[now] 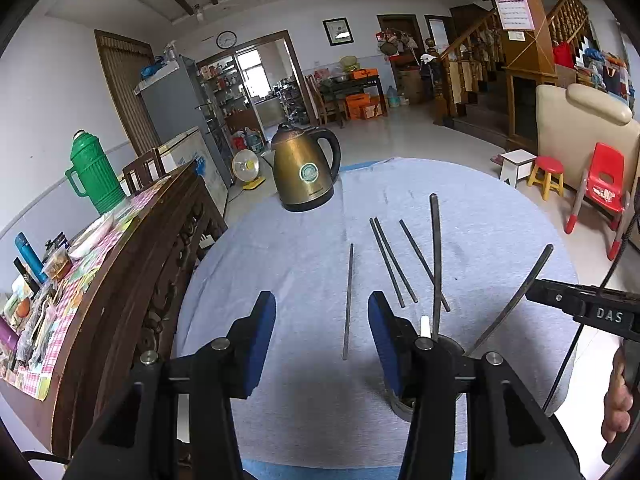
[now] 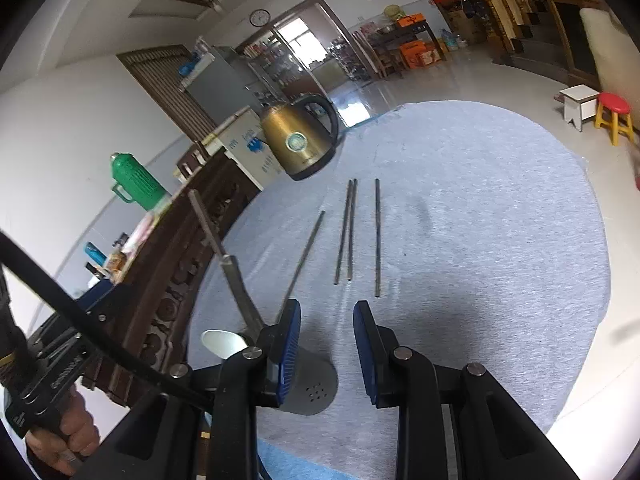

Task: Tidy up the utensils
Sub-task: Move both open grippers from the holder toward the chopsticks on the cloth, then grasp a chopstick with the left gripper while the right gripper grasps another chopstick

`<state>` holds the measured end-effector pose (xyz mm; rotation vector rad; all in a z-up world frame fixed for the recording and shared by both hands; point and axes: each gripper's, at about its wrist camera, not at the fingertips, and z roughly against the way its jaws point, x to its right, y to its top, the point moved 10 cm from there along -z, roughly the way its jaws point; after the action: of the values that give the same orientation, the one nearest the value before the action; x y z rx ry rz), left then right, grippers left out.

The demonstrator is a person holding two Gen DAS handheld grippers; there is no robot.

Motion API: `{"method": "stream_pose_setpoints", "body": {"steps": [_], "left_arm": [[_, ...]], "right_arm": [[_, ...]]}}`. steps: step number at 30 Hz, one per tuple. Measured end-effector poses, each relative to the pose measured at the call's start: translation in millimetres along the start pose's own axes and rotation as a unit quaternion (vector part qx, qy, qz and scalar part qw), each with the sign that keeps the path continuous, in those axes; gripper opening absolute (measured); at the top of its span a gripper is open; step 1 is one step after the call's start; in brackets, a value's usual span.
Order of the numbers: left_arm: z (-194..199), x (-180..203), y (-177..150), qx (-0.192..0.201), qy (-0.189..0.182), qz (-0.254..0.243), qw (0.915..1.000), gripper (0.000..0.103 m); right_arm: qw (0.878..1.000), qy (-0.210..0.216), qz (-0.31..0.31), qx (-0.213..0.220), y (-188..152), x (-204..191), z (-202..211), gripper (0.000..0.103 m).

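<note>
Left tongs (image 1: 322, 338) wide, empty; single chopstick (image 1: 348, 300) lies between the pads. Right tongs (image 2: 327, 350) wide, empty; three chopsticks (image 2: 352, 232) lie just ahead. Holder cup (image 2: 312, 388) is touching the right tongs' left pad; only the right view shows its holes and spoon bowl (image 2: 222, 344). Left view mostly hides it, showing handles (image 1: 436, 264) sticking up.

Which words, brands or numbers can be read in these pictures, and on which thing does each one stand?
"DAS": white letters on the black body of the right tongs, seen from the left wrist.
Round label and brand line on the brass kettle: too small to read.
Wall calendar: blurred.
Wall clock: numerals too small.
</note>
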<state>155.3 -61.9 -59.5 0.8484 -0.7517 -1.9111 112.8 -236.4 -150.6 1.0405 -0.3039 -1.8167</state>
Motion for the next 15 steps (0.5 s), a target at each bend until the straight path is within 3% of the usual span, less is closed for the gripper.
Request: {"method": "stream_pose_setpoints", "body": {"steps": [4, 7, 8, 11, 13, 14, 15], "left_arm": [[-4.8, -7.1, -2.1, -0.006, -0.003, 0.009, 0.9999, 0.050], [-11.2, -24.9, -5.5, -0.016, -0.003, 0.034, 0.9993, 0.050], [-13.8, -32.4, -6.8, -0.019, 0.000, 0.043, 0.9989, 0.050], [-21.0, -58.9, -12.2, -0.029, 0.020, 0.072, 0.9968, 0.051], [-28.0, -75.2, -17.7, -0.039, 0.032, 0.090, 0.9946, 0.053], [-30.6, -79.5, -19.8, -0.042, 0.033, 0.096, 0.9939, 0.053], [-34.9, -83.9, -21.9, -0.047, 0.034, 0.103, 0.9930, 0.053]], "right_arm": [[0.996, -0.080, -0.001, -0.047, 1.7, 12.4, -26.0, 0.030], [0.993, -0.097, 0.008, -0.071, 11.5, 5.2, -49.2, 0.030], [0.994, -0.086, 0.022, -0.067, 17.4, -5.6, -54.0, 0.030], [0.998, 0.025, 0.046, -0.027, 35.1, -48.0, -44.9, 0.032], [0.997, 0.028, 0.066, 0.025, 49.7, -53.3, -29.9, 0.039], [0.997, 0.013, 0.068, 0.030, 51.8, -45.6, -29.1, 0.048], [0.998, 0.005, 0.060, 0.027, 51.7, -37.1, -30.5, 0.049]]}}
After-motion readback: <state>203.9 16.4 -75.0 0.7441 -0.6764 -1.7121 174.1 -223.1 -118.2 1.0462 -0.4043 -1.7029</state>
